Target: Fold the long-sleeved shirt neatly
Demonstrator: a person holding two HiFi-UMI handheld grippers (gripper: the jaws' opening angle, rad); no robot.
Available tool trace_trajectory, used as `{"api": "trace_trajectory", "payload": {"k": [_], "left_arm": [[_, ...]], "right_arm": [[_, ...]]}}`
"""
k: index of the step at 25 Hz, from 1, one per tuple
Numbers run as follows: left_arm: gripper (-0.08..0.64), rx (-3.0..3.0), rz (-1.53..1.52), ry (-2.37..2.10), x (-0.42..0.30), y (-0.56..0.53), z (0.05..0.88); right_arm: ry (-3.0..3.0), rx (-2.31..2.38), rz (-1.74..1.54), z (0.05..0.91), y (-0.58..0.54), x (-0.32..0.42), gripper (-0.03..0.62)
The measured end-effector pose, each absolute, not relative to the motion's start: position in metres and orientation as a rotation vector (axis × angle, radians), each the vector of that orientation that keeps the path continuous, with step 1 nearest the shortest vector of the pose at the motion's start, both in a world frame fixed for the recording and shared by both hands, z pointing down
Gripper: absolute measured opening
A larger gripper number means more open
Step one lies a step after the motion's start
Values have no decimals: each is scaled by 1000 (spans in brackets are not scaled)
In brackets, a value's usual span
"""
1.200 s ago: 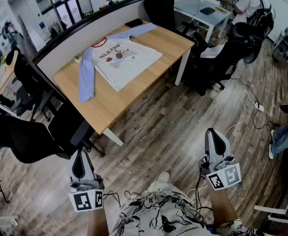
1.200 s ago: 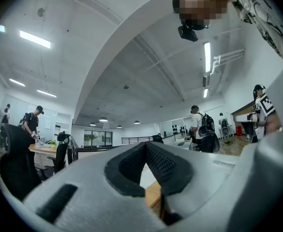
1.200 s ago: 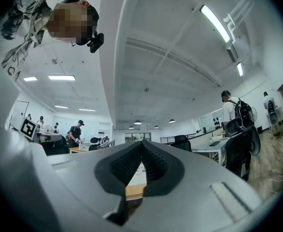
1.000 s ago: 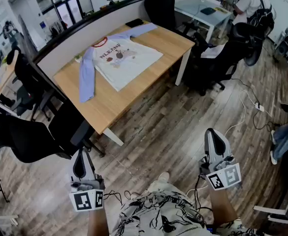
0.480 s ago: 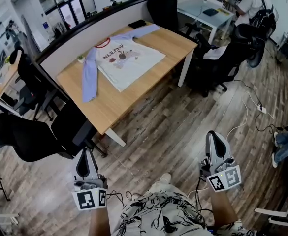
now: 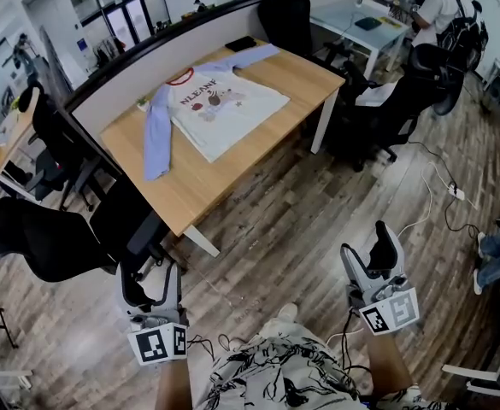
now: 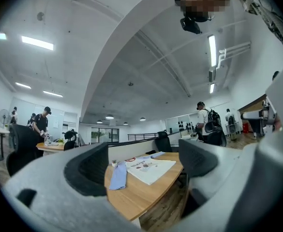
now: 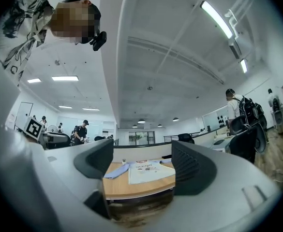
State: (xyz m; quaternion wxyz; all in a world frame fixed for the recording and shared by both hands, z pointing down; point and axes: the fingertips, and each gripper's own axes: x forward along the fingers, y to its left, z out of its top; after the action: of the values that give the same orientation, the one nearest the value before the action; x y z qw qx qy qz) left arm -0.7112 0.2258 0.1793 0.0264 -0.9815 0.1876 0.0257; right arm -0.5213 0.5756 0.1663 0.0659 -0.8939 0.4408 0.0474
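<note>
Both pairs of jaws have just been opening: half a second ago each gripper's two jaws stood together, and now they stand apart. Neither gripper has shifted much otherwise.

Held low in front of the person, the left gripper [image 6: 151, 273] has its jaws spread wide with nothing between them. Its own view shows only the distant desk through the gap. The right gripper [image 6: 369, 250] is just as wide and just as empty, with its marker cube [image 6: 391, 310] facing up at its base.

Well ahead of both grippers, across a stretch of wooden floor [image 6: 301, 220], stands the table [image 6: 258, 152]. On it the long-sleeved shirt [image 6: 224, 101] lies flat and front up, unfolded, far out of reach of either gripper. It has a white body, a red collar and pale blue sleeves. One sleeve runs towards the table edge nearer the left gripper, and the other stretches away to the far corner. A black office chair [image 6: 44, 242] stands just ahead and outward of the left gripper.
</note>
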Motion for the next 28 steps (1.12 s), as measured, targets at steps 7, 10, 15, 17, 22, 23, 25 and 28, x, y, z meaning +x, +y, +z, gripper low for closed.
{"api": "trace_trajectory", "payload": {"k": [7, 10, 15, 17, 22, 23, 25, 28], "left_arm": [[601, -3089, 89, 562, -697, 227, 186], [601, -3090, 83, 557, -680, 233, 189], [601, -3087, 76, 588, -649, 242, 192], [601, -3078, 68, 592, -634, 247, 195], [601, -3104, 39, 577, -591, 245, 206], [601, -3109, 32, 569, -580, 243, 209], [601, -3116, 29, 555, -553, 235, 214], [601, -3113, 29, 545, -507, 215, 224]], "right_arm": [[1374, -2713, 124, 176, 571, -513, 492], [1371, -2702, 123, 176, 577, -499, 500], [1394, -2686, 123, 174, 594, -470, 525], [1383, -2687, 123, 177, 602, -454, 526], [1341, -2672, 98, 184, 603, -413, 528], [1343, -2675, 94, 186, 601, -403, 528], [1346, -2684, 83, 191, 593, -380, 528], [1351, -2701, 78, 198, 577, -337, 528]]}}
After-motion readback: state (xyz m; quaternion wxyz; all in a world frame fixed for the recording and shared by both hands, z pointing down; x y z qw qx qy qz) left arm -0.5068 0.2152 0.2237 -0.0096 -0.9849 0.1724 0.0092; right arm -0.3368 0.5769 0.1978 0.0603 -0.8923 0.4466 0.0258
